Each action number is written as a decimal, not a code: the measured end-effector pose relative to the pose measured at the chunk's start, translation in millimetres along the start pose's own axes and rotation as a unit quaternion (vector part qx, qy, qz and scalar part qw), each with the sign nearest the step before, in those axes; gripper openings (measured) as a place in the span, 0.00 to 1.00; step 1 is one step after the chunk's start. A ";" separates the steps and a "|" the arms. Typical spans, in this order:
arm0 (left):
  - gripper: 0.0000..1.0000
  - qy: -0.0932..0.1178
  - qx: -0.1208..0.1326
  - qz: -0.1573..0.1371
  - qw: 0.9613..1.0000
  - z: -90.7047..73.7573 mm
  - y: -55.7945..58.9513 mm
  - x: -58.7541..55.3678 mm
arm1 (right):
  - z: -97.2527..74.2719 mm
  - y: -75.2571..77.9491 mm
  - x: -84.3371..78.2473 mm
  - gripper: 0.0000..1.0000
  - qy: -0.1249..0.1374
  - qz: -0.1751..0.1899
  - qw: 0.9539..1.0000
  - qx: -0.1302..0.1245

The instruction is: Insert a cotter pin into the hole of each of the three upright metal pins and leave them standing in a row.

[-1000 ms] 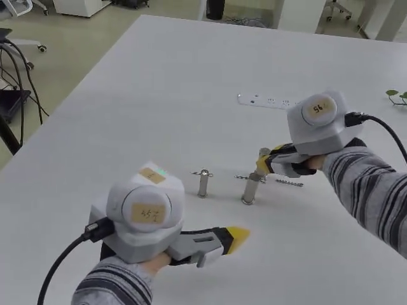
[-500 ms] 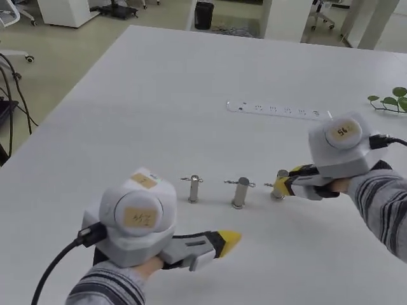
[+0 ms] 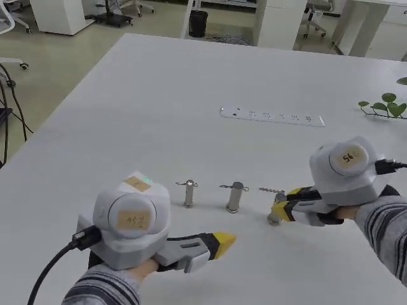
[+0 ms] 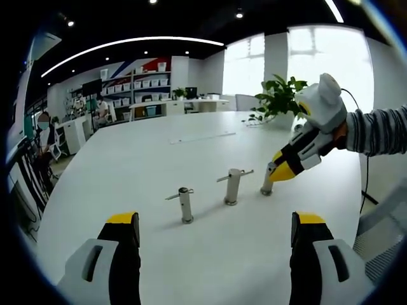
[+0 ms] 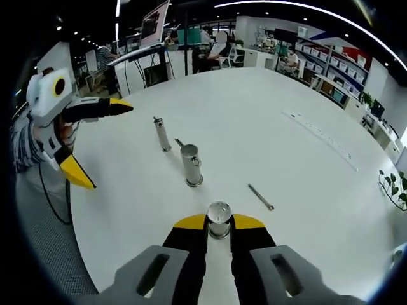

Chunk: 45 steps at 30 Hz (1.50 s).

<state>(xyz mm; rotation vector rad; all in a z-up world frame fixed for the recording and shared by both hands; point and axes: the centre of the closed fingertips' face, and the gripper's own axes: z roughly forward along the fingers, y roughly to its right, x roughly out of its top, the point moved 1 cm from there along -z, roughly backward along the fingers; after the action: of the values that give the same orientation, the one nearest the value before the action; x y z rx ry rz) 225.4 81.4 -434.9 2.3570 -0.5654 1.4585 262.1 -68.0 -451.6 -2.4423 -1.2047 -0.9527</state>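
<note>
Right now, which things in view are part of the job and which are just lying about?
Job: left metal pin and middle metal pin, both cottered; third metal pin in right gripper; loose cotter pin.
Lying about: power strip; plant.
</note>
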 end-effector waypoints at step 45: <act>0.99 -0.004 -0.004 0.020 1.000 1.6 4.9 -0.5 | 14.5 -52.6 9.2 0.09 0.034 -0.057 0.997 0.026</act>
<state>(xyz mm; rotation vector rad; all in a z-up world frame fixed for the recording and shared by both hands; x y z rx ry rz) 224.1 76.5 -435.7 2.3598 -0.6232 1.4623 231.7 -22.5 -459.4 -2.3037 -1.3408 -1.0141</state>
